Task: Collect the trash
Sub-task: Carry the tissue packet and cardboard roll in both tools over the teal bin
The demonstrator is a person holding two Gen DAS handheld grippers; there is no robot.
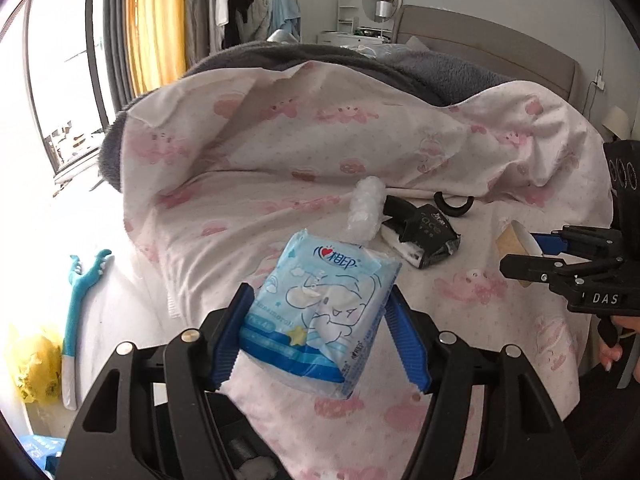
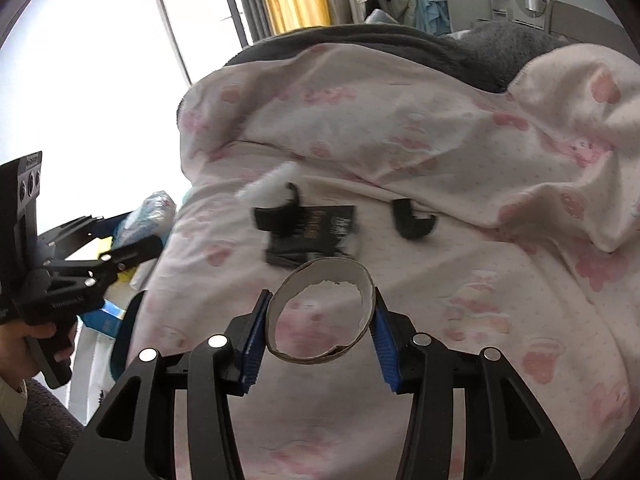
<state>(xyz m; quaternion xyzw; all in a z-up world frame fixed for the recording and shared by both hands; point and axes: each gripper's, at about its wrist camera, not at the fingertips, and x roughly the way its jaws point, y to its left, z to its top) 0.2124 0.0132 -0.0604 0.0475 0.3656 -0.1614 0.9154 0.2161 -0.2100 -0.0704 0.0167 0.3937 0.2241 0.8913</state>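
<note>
Above the bed (image 1: 240,200), the left gripper (image 1: 320,340) jaws clamp a tissue pack (image 1: 320,312); the right gripper (image 2: 320,332) jaws pinch a cardboard tube (image 2: 320,312) by its rim; squeezing harder could crush the tube, and the slick pack may slide free.

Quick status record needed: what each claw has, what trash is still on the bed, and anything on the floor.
left claw: shut on blue tissue pack, held above the bed
right claw: shut on cardboard tube, seen end-on
still on bed: black wrapper, white crumpled plastic, black curved piece
floor, window side: yellow bag, teal long-handled tool
bedding: pink-print duvet, folded back over grey blanket
</note>
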